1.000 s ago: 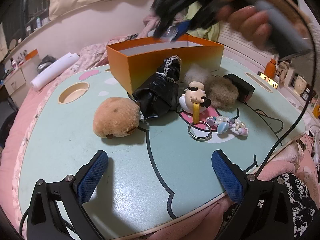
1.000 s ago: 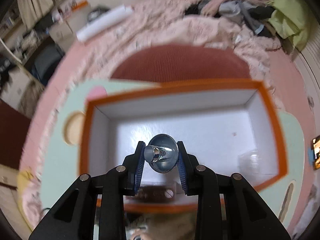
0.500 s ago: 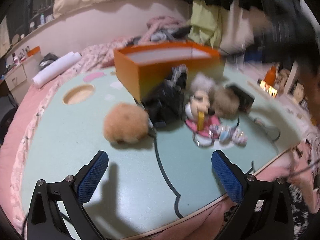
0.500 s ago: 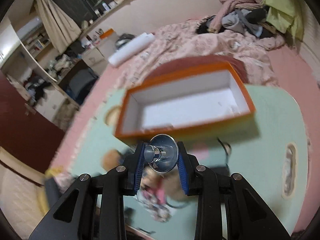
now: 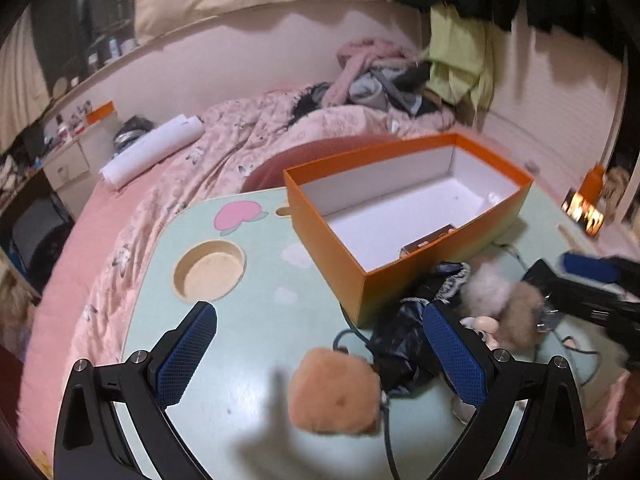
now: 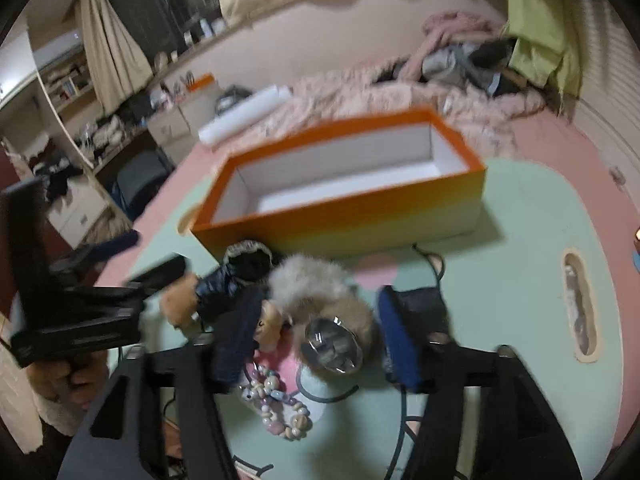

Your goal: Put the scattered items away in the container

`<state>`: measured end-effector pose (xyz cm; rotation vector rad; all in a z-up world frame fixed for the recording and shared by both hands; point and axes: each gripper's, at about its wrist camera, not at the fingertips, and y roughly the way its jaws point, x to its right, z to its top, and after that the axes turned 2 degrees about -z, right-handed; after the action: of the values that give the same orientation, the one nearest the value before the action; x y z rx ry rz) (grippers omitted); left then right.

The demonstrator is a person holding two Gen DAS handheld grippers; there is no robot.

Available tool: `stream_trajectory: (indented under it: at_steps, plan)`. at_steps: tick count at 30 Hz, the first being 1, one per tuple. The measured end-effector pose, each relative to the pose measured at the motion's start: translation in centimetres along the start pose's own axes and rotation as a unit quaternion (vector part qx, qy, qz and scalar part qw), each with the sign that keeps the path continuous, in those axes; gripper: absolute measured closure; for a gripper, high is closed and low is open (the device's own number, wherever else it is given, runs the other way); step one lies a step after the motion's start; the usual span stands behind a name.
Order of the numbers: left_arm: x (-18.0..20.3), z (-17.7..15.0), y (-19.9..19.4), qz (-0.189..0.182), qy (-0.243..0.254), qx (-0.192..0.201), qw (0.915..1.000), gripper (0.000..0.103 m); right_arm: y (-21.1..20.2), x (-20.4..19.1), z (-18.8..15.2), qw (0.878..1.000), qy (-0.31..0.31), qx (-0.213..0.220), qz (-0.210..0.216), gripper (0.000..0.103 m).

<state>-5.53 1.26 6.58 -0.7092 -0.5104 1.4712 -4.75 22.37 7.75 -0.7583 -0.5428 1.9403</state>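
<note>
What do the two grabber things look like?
Each hand-held gripper is black plastic with two angled arms, silver screws at the joints, and blue pads with a bumpy grid texture. The left hand-held gripper shows this sharply, pads long and flat. The right hand-held gripper is the same design, though blurred. No sleeves show clearly.

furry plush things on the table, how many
3: a round tan plush toy at the near edge, a pale grey fur pompom and a brown fur pompom side by side right of the black bag; more may be hidden.
</note>
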Motion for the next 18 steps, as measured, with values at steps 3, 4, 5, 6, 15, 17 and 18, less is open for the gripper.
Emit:
stream_trajectory:
  at_steps: [3,4,5,6,15,17,18]
  plan:
    - [-0.5,0.5,1.5,0.026,0.0,-0.018,0.9995,0.0,-1.2,0.3,-1.1,1.0,0.003,0.022,0.01,0.031]
    - [-0.8,0.8,1.7,0.025,-0.002,-0.02,0.9995,0.0,-1.5,0.3,-1.5,1.0,0.003,0.024,0.013,0.031]
    - [-1.0,1.0,1.8,0.025,-0.002,-0.019,0.9995,0.0,-1.7,0.4,-1.9,0.999,0.005,0.028,0.016,0.031]
    - [-1.1,1.1,1.9,0.03,0.001,-0.015,0.9994,0.0,-1.9,0.6,-2.2,0.999,0.006,0.031,0.017,0.031]
    - [-1.9,3.3,-0.5,0.086,0.022,0.032,0.9955,0.0,-2.3,1.9,-3.8,0.999,0.036,0.033,0.023,0.031]
    - [-1.9,4.5,-1.5,0.058,0.008,0.036,0.9976,0.0,-2.4,1.7,-4.1,0.998,0.037,0.037,0.024,0.031]
    - [-1.7,5.1,-1.9,0.034,0.001,0.034,0.9988,0.0,-2.5,1.6,-4.2,0.998,0.036,0.039,0.026,0.031]
